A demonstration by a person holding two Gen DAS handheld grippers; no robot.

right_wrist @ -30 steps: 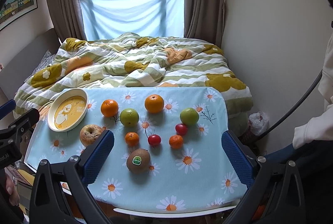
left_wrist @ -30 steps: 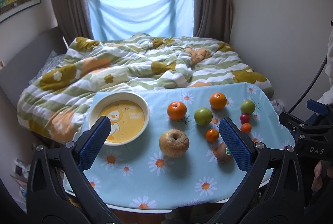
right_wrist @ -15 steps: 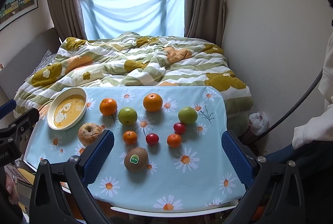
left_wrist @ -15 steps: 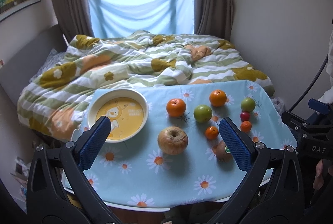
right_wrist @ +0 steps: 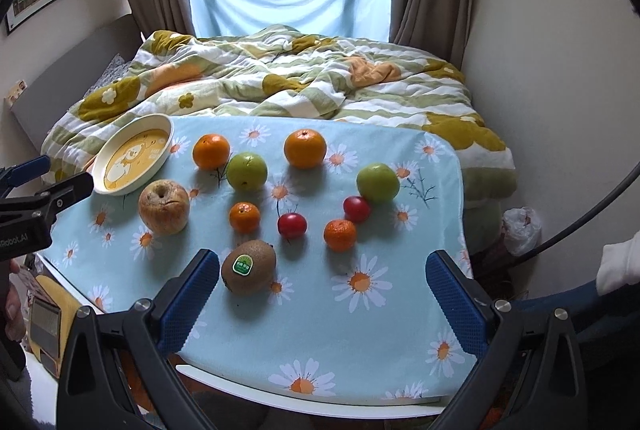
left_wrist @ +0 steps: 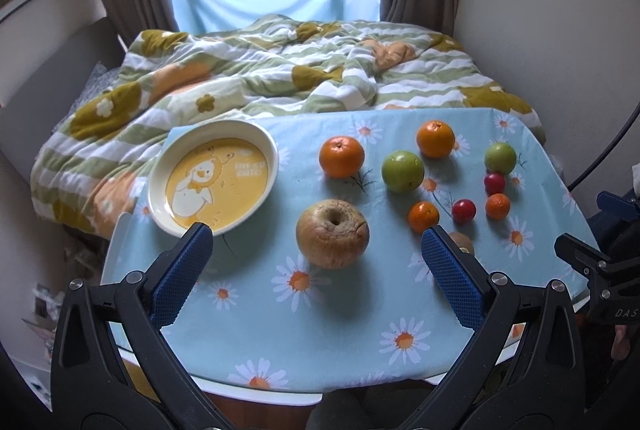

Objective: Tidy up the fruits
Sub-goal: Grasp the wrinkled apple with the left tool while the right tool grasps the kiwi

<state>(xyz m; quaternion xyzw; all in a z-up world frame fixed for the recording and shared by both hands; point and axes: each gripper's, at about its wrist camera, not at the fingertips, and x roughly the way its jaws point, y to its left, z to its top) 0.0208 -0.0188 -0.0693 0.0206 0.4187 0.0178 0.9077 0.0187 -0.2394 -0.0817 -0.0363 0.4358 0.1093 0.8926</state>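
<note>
Fruits lie on a daisy-print blue tablecloth (left_wrist: 340, 330). A wrinkled yellow apple (left_wrist: 332, 233) sits between the fingers of my open, empty left gripper (left_wrist: 316, 258), slightly beyond the tips. A yellow duck plate (left_wrist: 213, 177) stands empty at the left. My right gripper (right_wrist: 322, 280) is open and empty, with a stickered kiwi (right_wrist: 249, 272) by its left finger. Two oranges (right_wrist: 211, 151), two green apples (right_wrist: 247, 171), two small mandarins (right_wrist: 244, 217) and two red fruits (right_wrist: 292, 225) lie beyond.
A bed with a green and white striped quilt (left_wrist: 280, 78) lies just behind the table. A wall (right_wrist: 560, 70) stands to the right. The table's front edge (right_wrist: 304, 402) is near me. The left gripper's body shows in the right wrist view (right_wrist: 36, 206).
Both grippers have moved forward and down toward the table, so the fruits look larger. The left gripper has closed in on the wrinkled apple. Nothing was grasped.
</note>
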